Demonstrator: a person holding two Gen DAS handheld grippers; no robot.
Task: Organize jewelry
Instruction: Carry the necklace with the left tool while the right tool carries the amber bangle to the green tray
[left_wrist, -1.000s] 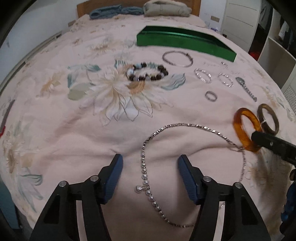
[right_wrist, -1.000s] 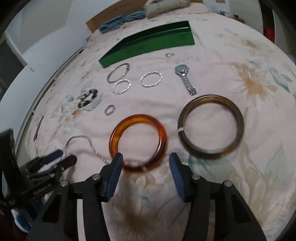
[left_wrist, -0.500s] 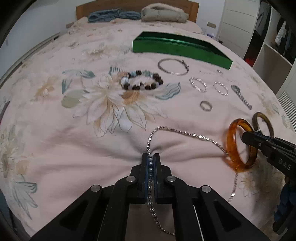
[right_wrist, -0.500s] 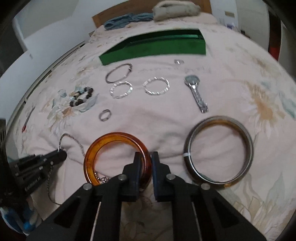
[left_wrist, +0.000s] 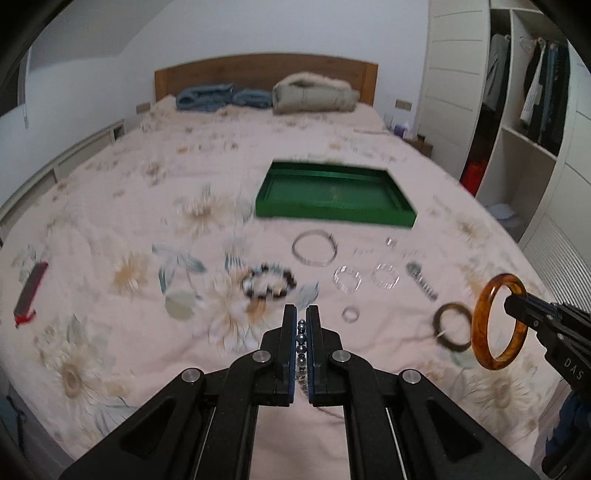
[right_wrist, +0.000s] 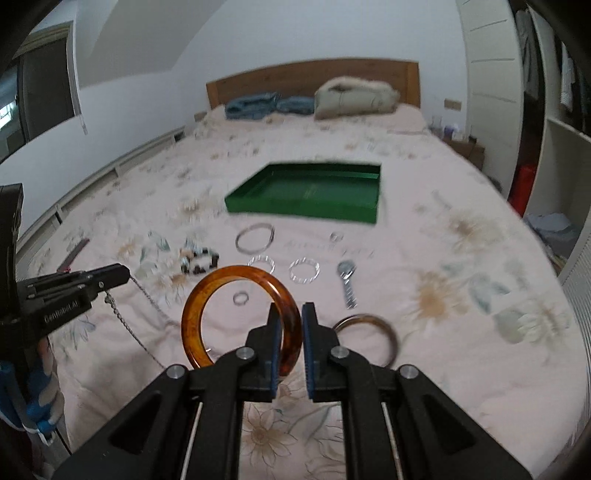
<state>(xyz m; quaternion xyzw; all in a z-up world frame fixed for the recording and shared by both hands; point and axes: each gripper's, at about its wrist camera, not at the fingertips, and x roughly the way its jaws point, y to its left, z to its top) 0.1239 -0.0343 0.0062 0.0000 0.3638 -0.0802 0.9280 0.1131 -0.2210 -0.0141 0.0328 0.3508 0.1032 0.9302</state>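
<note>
Two grips show. Left wrist view: the left gripper (left_wrist: 301, 320) is clenched on a beaded necklace (left_wrist: 301, 345), its strand running lengthwise between the pads toward the green tray (left_wrist: 332, 214) on the bed (left_wrist: 110, 229). Right wrist view: the right gripper (right_wrist: 289, 316) pinches the amber bangle (right_wrist: 221, 280) at its rim, the ring raised on edge above the bed, its opening facing the tray; the necklace hangs from the other gripper at left
</note>
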